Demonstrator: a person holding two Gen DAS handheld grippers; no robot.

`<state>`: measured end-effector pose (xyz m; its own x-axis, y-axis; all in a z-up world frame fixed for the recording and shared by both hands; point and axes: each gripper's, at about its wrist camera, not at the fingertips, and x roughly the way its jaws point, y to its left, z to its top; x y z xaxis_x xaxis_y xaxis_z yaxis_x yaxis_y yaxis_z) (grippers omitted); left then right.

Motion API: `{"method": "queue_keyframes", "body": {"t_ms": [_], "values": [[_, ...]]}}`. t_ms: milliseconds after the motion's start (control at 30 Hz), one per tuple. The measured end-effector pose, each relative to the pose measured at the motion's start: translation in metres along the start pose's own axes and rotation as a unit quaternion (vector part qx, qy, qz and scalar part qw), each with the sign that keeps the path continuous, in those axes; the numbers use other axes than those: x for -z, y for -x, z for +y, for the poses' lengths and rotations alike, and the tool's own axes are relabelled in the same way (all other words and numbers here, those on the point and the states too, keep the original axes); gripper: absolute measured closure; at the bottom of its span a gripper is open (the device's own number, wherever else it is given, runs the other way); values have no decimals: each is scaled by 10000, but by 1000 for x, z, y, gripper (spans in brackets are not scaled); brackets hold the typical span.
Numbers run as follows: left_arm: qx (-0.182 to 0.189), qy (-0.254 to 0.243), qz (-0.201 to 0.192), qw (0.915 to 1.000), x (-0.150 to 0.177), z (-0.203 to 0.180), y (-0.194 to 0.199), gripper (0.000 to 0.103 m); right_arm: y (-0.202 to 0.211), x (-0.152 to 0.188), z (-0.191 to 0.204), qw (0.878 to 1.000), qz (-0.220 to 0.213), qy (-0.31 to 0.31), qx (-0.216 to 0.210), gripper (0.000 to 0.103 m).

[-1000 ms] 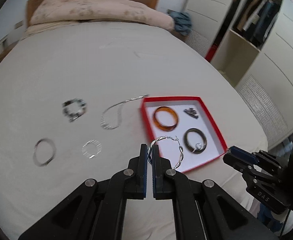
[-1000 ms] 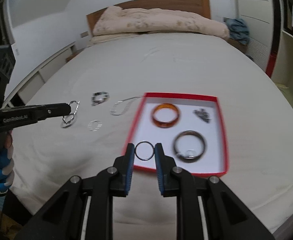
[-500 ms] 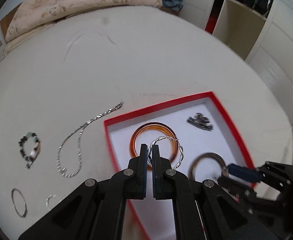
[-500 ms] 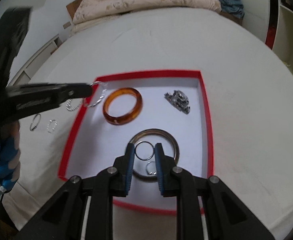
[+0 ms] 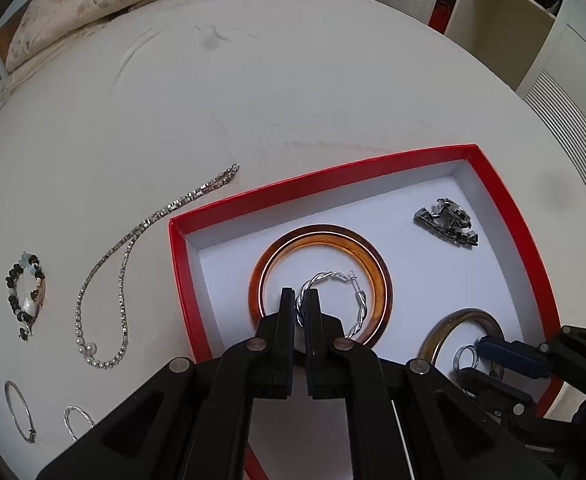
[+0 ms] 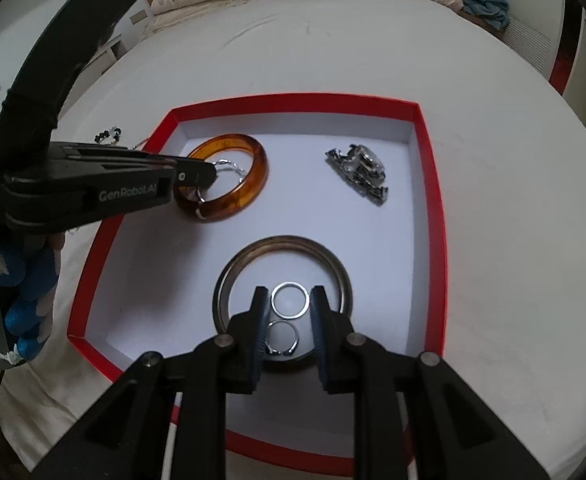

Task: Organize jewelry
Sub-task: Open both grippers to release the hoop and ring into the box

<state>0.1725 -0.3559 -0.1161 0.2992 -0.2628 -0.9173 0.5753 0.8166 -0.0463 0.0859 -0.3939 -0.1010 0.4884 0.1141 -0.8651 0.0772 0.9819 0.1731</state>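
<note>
My left gripper (image 5: pixel 303 300) is shut on a twisted silver hoop earring (image 5: pixel 359 304), holding it just over the amber bangle (image 5: pixel 381 276) inside the red box (image 5: pixel 505 204). It also shows in the right wrist view (image 6: pixel 209 176). My right gripper (image 6: pixel 289 300) is low inside the dark metal bangle (image 6: pixel 333 260). Its jaws are parted wider than a small silver ring (image 6: pixel 290 300) lying between them. A second small ring (image 6: pixel 280 338) lies just behind. A grey clasp piece (image 6: pixel 359 172) lies at the box's far right.
On the white bed left of the box lie a silver chain necklace (image 5: pixel 121 280), a beaded bracelet (image 5: pixel 27 292), a thin hoop (image 5: pixel 19 410) and another silver earring (image 5: pixel 75 426). A wardrobe (image 5: pixel 513 20) stands far right.
Both grippers moved forward and down into the red box. The right gripper's jaws have opened wider and the small ring now lies on the box floor between them.
</note>
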Motion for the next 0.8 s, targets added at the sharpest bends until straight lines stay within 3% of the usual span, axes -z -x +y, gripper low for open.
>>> {"method": "queue_keyframes", "body": {"t_ms": [67, 200, 467, 800], "values": [[44, 23, -16, 10000, -4, -2, 3, 95, 1, 3, 3, 10000, 21, 12, 45, 83], [55, -19, -187, 9998, -1, -1, 19, 77, 11, 5, 3, 9999, -48, -78, 94, 83], [27, -119, -647, 9978, 13, 7, 80, 54, 55, 5, 5, 9983, -386, -399, 202, 82], [-665, -90, -1422, 9876, 77, 30, 198, 45, 148, 27, 43, 9923, -1119, -461, 261, 82]]}}
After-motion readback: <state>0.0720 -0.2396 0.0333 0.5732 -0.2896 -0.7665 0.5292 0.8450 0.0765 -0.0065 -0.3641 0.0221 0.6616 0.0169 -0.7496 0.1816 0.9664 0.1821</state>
